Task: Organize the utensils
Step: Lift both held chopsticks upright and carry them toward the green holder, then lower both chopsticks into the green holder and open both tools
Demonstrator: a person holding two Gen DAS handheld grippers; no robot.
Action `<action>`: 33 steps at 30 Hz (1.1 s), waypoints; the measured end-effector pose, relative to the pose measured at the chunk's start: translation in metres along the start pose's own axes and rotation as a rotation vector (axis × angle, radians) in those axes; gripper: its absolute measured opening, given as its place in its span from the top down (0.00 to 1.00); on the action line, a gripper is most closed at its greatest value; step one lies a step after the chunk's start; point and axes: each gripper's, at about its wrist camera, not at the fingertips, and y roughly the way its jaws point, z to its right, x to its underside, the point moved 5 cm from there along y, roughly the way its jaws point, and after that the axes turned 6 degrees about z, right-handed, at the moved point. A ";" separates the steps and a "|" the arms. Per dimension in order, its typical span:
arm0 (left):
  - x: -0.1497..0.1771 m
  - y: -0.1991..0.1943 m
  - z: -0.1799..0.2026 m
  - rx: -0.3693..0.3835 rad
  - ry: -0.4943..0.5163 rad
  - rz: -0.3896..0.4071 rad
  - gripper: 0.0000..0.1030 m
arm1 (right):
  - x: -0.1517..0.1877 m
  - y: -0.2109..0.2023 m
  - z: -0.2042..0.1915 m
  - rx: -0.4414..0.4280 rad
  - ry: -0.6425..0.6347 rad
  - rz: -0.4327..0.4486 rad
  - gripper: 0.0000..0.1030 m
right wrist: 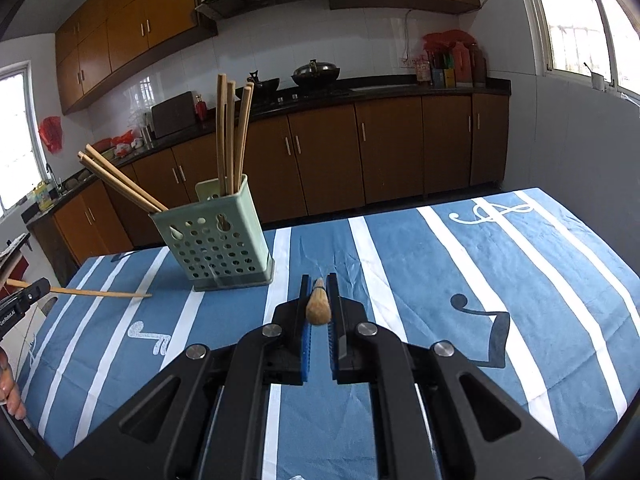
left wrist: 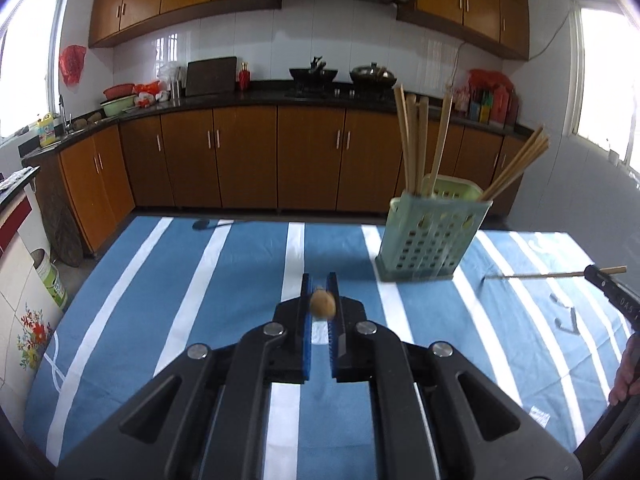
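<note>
Both claws closed: left gripper [left wrist: 320,294] and right gripper [right wrist: 319,294] each pinch 1 chopstick [left wrist: 322,307], apparently end-on. Risk: thin sticks pivoting, missing holder [right wrist: 216,236] at centre-left.

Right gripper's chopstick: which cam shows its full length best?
Left wrist view: the right gripper holds the chopstick side-on, its whole shaft visible over the tablecloth. The right wrist view sees only its butt end, foreshortened between the pads.
</note>
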 end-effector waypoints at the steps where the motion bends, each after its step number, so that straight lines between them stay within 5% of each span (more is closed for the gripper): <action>1: -0.005 -0.003 0.001 0.009 -0.006 0.013 0.93 | -0.003 -0.001 -0.001 -0.002 -0.002 0.008 0.93; 16: -0.047 -0.022 0.020 0.091 0.010 0.092 0.93 | -0.046 -0.016 -0.016 -0.073 0.024 0.081 0.93; 26: -0.105 -0.050 0.061 0.240 0.005 0.184 0.93 | -0.120 -0.051 -0.048 -0.211 0.047 0.261 0.93; 33: -0.147 -0.050 0.085 0.228 0.011 0.271 0.93 | -0.149 -0.046 -0.068 -0.224 0.039 0.346 0.93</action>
